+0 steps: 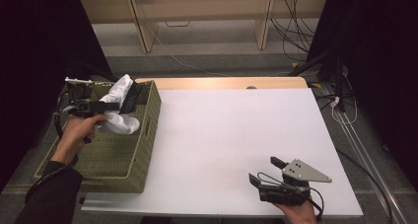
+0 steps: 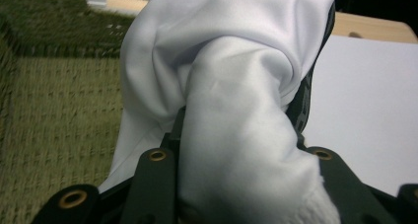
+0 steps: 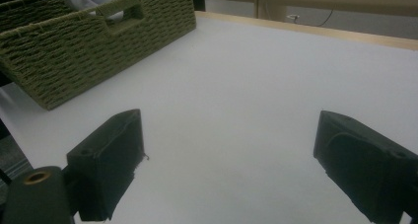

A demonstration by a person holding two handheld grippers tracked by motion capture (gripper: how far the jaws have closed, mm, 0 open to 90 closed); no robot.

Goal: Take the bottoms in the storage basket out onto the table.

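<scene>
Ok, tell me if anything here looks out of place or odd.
Nothing stands out. The white cloth is bunched in the left tool over the green woven basket, as expected mid-handling. The right tool rests open on the bare white table.

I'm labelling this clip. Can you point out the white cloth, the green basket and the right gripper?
white cloth (image 1: pixel 120 93): high view, upper fold.
green basket (image 1: pixel 148 126): high view, right wall.
right gripper (image 1: pixel 263 170): high view, midway between its fingertips.

- High view: above the near edge, facing forward and down over the tabletop (image 1: pixel 236 135) and green basket (image 1: pixel 118 160).
- Left gripper view: close inside the basket (image 2: pixel 59 125).
- Right gripper view: low, facing the basket (image 3: pixel 98 41), shared by all.
</scene>
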